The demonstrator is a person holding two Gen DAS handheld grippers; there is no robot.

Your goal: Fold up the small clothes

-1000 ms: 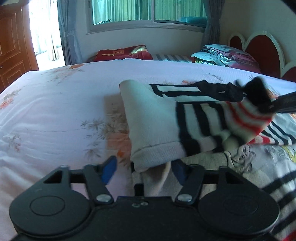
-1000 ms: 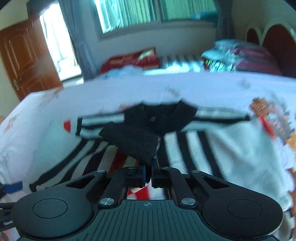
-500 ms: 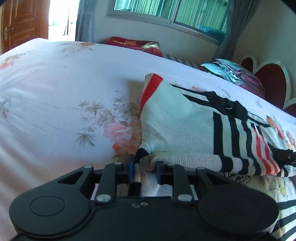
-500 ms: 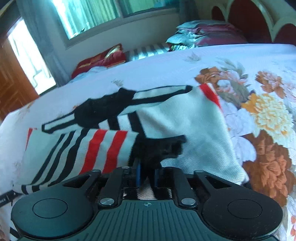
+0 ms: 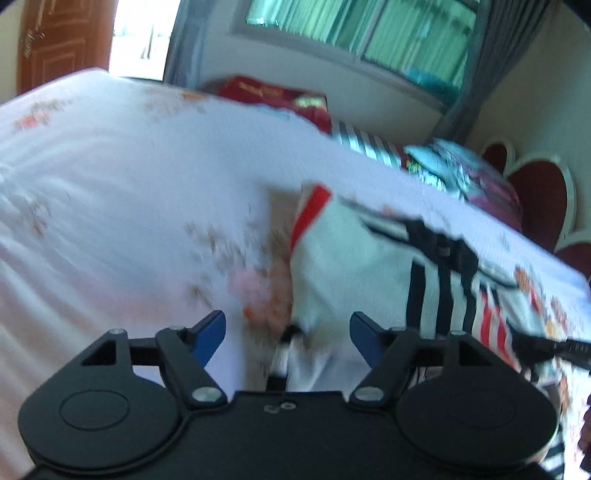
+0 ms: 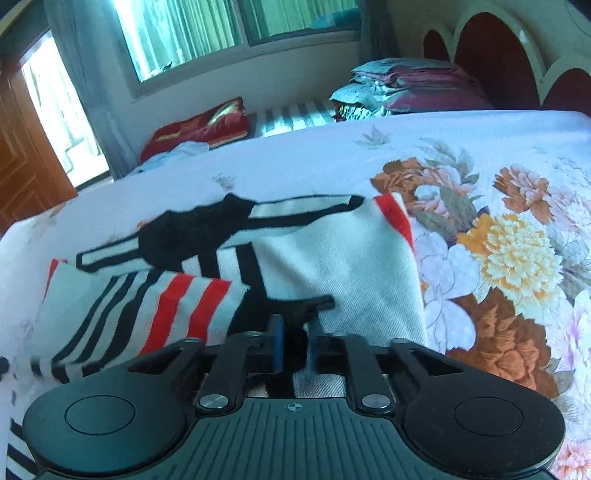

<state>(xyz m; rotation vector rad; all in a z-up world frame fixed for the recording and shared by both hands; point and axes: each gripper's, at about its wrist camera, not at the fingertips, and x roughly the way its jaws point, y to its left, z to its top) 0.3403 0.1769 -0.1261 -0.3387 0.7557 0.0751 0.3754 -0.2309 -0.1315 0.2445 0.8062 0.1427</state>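
1. Lying on the bed (image 6: 332,155) was the little striped sweater (image 6: 332,258), cream knit with black and red stripes and a black collar, folded over on itself. It sat on the floral bedsheet (image 6: 509,258), with the big orange and yellow flowers just to its right in the right wrist view.
2. Left claw (image 5: 288,328) was wide apart and its jaws were opening. The near corner of the sweater (image 5: 351,266) sat between the blue pads (image 5: 210,328) but they weren't pressing on it. That view was pretty blurry, so I couldn't make out finer detail.
3. Right claw (image 6: 293,343) had its jaws only a little apart and opening. A dark bit of the sweater's black trim sat right in the gap between the blue pads (image 6: 277,343); from what I could see they weren't clamping it.
4. One sleeve with red and black stripes was folded across the front of the sweater, on the left side in the right wrist view.
5. At the right edge of the left wrist view a black tip of the other claw poked in over the sweater's striped end.
6. Background stuff: a red pillow (image 6: 199,125) and a stack of folded bedding (image 6: 406,85) at the far side of the bed, a red headboard (image 6: 495,55) with white arched trim, a window (image 6: 221,26) with green curtains, and a wooden door (image 5: 62,40).
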